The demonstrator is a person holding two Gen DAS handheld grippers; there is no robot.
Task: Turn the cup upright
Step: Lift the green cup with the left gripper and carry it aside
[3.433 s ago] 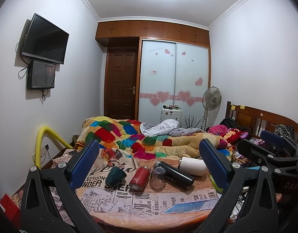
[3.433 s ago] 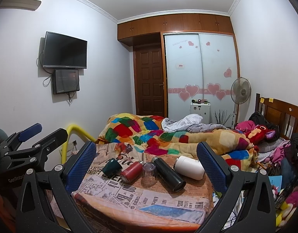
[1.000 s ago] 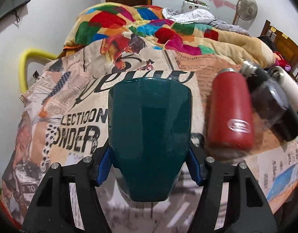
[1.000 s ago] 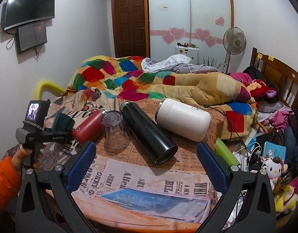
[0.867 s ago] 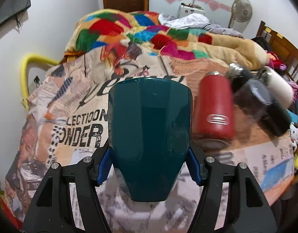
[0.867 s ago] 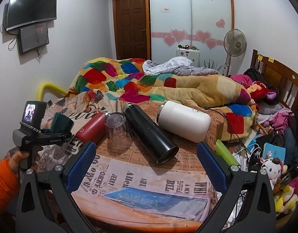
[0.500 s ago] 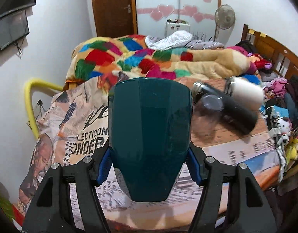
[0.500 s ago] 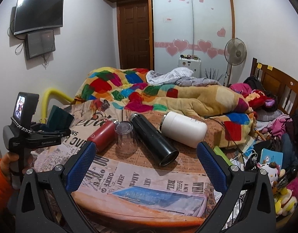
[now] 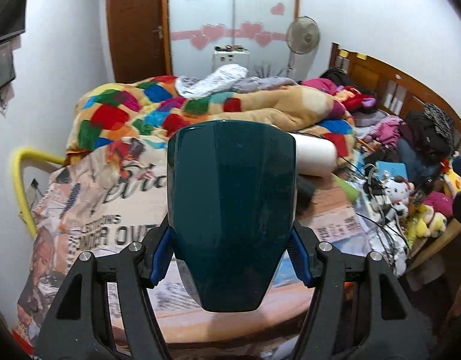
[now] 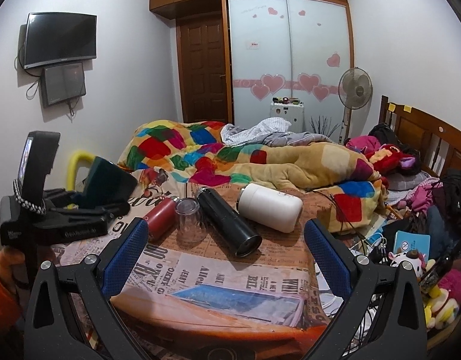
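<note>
Round table [image 10: 218, 309], draped in a newspaper-print cloth and standing against a bed heaped with a patchwork quilt [image 10: 185, 147]. Four vessels rest on the cloth near its middle. The white flask [image 10: 269, 207], the black flask [image 10: 227, 222] and the red bottle [image 10: 159, 217] lie on their sides; the clear glass [image 10: 189, 220] stands mouth-down between the red bottle and the black flask.

The dark green cup [image 9: 232, 213] is off the table. It is clamped between the blue pads [image 9: 160, 252] of the left gripper [image 9: 230, 253] and held in the air over the table's left edge. In the right wrist view it lies roughly sideways in that grip, one end toward the quilt; which end is the mouth cannot be told.

The right gripper [image 10: 222, 253] hangs over the near table edge, jaws spread wide, holding nothing.

The step in hand appears to be the turn itself, with the placement not yet made. To do it well, the left wrist should roll until the cup's axis is vertical and its mouth faces up. The squeeze should stay firm on the glossy, tapered wall, which may slip. The cup is best lowered onto bare cloth at the left, well apart from the red bottle. The jaws should part only once the base sits flat.
</note>
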